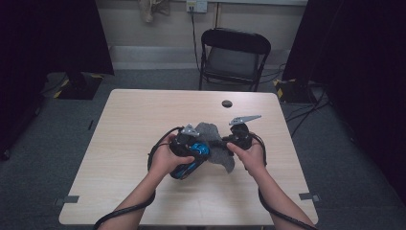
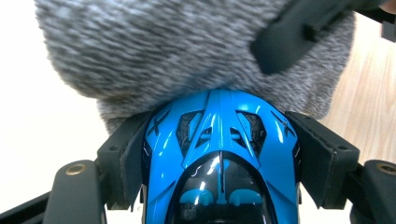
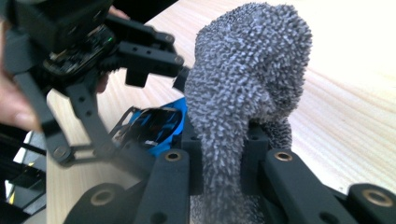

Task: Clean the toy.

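A shiny blue toy car (image 1: 190,163) is clamped between the jaws of my left gripper (image 1: 197,152); in the left gripper view the car (image 2: 219,154) fills the space between both pads, nose against a grey fuzzy cloth (image 2: 187,51). The cloth (image 1: 214,143) lies bunched at the table's middle. My right gripper (image 1: 229,143) is shut on a fold of the cloth (image 3: 247,93), which rises in a lump above its jaws. The left gripper (image 3: 154,130) with the car (image 3: 156,123) shows just behind the cloth in the right gripper view.
The light wooden table (image 1: 143,115) has a small dark round cap (image 1: 227,103) near its far edge. A black folding chair (image 1: 233,57) stands beyond the table. Cables trail from both grippers over the near edge.
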{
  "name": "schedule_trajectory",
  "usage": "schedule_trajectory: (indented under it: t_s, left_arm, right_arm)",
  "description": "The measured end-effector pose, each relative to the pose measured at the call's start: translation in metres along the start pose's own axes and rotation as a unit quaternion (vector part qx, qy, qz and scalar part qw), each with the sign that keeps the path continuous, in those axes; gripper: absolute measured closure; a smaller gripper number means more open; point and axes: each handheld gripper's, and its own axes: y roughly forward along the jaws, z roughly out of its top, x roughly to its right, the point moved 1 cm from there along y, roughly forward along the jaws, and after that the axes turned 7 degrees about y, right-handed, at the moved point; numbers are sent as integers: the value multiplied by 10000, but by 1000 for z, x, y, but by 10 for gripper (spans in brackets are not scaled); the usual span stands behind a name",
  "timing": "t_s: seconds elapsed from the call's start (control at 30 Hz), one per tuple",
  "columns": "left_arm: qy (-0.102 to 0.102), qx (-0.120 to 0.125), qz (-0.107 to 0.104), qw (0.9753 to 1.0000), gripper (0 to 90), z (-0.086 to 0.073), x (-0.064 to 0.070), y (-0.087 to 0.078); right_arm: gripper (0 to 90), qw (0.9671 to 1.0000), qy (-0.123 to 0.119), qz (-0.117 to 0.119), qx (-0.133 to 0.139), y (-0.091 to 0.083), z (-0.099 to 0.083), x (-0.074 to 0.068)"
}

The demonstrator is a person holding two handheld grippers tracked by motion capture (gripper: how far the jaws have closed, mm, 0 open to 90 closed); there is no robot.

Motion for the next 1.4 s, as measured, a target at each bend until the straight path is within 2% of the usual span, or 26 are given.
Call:
schedule_trajectory:
  t_s: [0.1,0.47,0.77,0.9,1.0,1.07,1.23,1.3,1.4]
  left_arm:
    - [-40,10,22,10000,262,-1,-3,0]
    - [-142,10,118,9998,262,-3,-8,-2]
    - [-205,24,261,9994,262,-6,-16,-7]
    - [-295,60,292,9991,262,-9,-20,-12]
    - [-314,88,323,9989,262,-10,-23,-17]
    - [-331,166,342,9987,262,-9,-23,-22]
    - [-202,281,271,9990,262,1,-18,-30]
    - [-159,344,258,9989,262,8,-15,-32]
    - [-158,409,224,9988,262,15,-13,-30]
  right_arm:
    - [776,10000,-54,46,-65,0,-2,-1]
    - [776,9999,-19,121,-24,0,-8,-2]
    - [776,9998,-64,197,-38,-1,-13,-7]
    - [776,9996,-84,258,-71,-2,-17,-8]
    - [776,9998,-23,206,11,-7,-20,-4]
    - [776,9999,62,80,126,-14,-20,2]
    - [777,9988,219,-320,293,-23,-21,18]
    - [777,9985,258,-370,296,-22,-22,20]
    - [776,9991,206,-287,224,-14,-22,16]
